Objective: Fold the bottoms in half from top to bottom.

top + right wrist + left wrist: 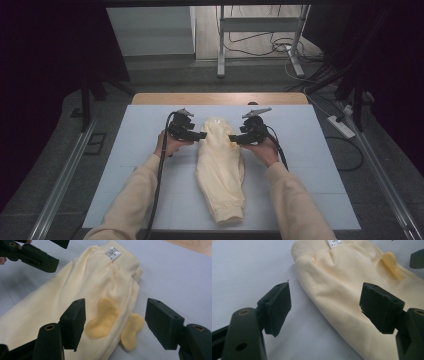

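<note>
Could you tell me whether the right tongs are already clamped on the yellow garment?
No, the right tongs stand open, their pads apart on either side of the yellow garment without pressing it.

Soft matt cloth garment (220, 167), ribbed cuff

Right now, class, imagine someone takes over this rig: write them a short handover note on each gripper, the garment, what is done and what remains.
Left gripper: jaws open, at the left edge of the pale yellow garment near its ribbed waistband, gripping nothing.
Right gripper: jaws open, at the opposite edge, framing the darker yellow patches; nothing held.
Garment: lies folded lengthwise on the white mat, waistband at the far end, white label showing.
Done: the lengthwise fold, apparently.
Left: probably grip both edges and fold again.
</note>
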{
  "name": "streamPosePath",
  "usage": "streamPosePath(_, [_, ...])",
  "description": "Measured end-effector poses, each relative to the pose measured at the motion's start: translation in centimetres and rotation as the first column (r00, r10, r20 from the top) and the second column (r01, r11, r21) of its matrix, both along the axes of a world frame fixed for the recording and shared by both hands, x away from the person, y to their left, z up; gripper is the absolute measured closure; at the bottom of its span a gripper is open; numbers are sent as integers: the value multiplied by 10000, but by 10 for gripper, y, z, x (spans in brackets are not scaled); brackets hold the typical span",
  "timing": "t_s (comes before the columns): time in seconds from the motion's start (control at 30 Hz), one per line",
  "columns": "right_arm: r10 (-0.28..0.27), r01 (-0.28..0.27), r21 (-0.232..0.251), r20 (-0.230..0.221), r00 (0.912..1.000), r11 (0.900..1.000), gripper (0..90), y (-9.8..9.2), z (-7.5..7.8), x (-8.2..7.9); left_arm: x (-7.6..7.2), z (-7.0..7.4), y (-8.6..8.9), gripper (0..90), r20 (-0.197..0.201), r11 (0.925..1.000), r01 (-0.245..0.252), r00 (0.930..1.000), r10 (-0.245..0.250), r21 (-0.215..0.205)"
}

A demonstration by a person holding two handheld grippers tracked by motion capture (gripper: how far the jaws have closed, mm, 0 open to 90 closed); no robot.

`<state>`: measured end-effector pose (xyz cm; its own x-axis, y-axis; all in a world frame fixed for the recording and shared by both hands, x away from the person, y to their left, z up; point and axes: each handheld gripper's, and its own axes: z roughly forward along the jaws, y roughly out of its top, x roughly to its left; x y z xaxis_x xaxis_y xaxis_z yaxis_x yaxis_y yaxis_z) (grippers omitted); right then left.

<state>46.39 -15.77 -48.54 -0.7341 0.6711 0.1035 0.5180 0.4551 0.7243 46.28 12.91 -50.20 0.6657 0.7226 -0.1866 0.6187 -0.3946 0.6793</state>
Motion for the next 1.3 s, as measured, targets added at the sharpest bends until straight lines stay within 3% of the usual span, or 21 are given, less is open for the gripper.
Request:
streamPosePath(0.4, [-39, 40, -192, 11, 10000, 9998, 331, 10, -3, 18, 10, -9, -10, 239, -192, 9997, 46, 9998, -42, 219])
streamPosePath(0.5, [-15, 14, -254, -15, 10000, 9997, 331, 14, -7, 23, 12, -12, -14, 241, -222, 9991, 135, 9997, -126, 401])
streamPosePath(0.67, [21, -27, -457, -139, 9999, 9990, 331, 21, -16, 29, 15, -16, -13, 242, -352, 9992, 119, 9993, -106, 383])
streamPosePath(0.83, [45, -79, -1026, -332, 9994, 9947, 332, 27, -26, 32, 17, -21, -13, 253, -571, 9989, 117, 9983, -92, 450])
streamPosePath(1.03, [-15, -58, -1198, -612, 9981, 9928, 333, 26, -35, 37, 19, -29, -18, 265, -809, 9989, 169, 9966, -134, 429])
streamPosePath(1.17, [89, -161, -1209, -599, 9982, 9925, 357, 26, -35, 37, 18, -29, -20, 299, -797, 9990, 208, 9967, -177, 384])
streamPosePath(1.3, [361, -429, -1023, -672, 9971, 9938, 479, 27, -35, 36, 16, -29, -23, 427, -839, 9989, 404, 9957, -384, 222])
